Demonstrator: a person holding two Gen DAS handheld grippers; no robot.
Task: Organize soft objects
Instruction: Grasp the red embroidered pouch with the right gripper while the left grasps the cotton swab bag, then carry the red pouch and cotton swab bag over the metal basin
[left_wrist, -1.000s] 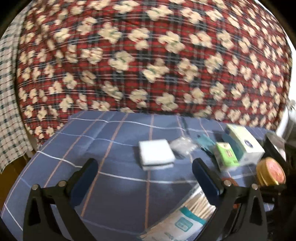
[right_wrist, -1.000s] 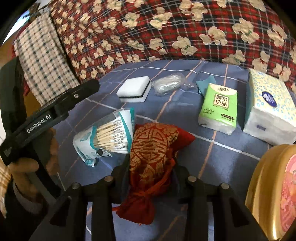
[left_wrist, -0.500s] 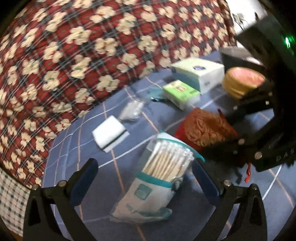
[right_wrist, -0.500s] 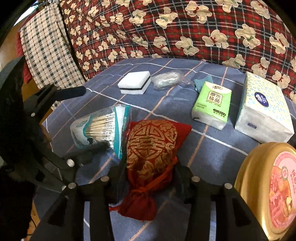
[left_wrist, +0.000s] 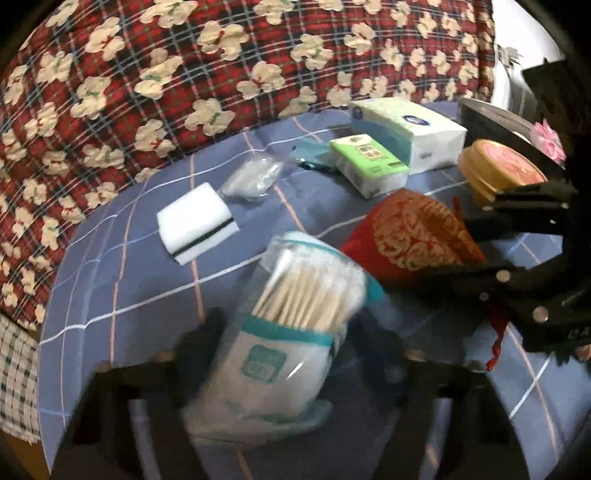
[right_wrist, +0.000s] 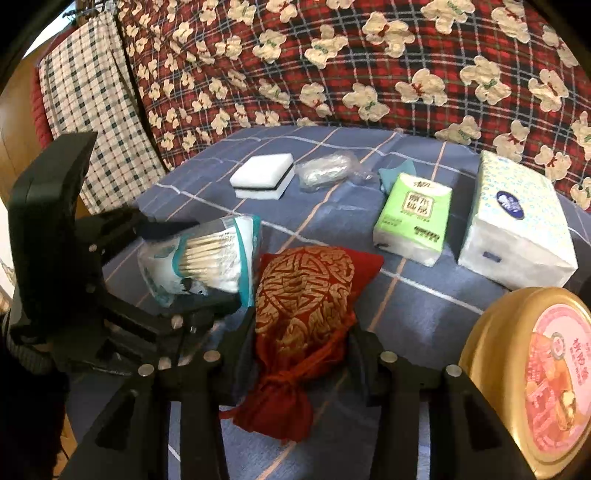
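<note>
Both hand-held grippers are engaged on the blue checked bed sheet, in front of the red floral quilt.

The left hand-held gripper has just been closing, with the bag of cotton swabs between its jaws. The right wrist view shows its fingers lying against both sides of the bag, so I judge the bag gripped, though blur in the left view prevents certainty on how firm the hold is.

The right hand-held gripper stands narrow, clamped on the gathered neck of the red and gold pouch, which lies on the sheet just right of the swab bag, touching it or nearly so.

Remaining items lie farther off: a white sponge, a clear plastic packet, a green tissue pack and a white tissue pack. A gold tin sits near right.

Step in hand, in my judgement: taking up two soft items at once, with neither yet lifted clear. No obvious collecting place is confirmed in view. The next move calls for raising both without letting the slippery swab bag slide out, and keeping the two grippers from fouling each other, since they work close together.
</note>
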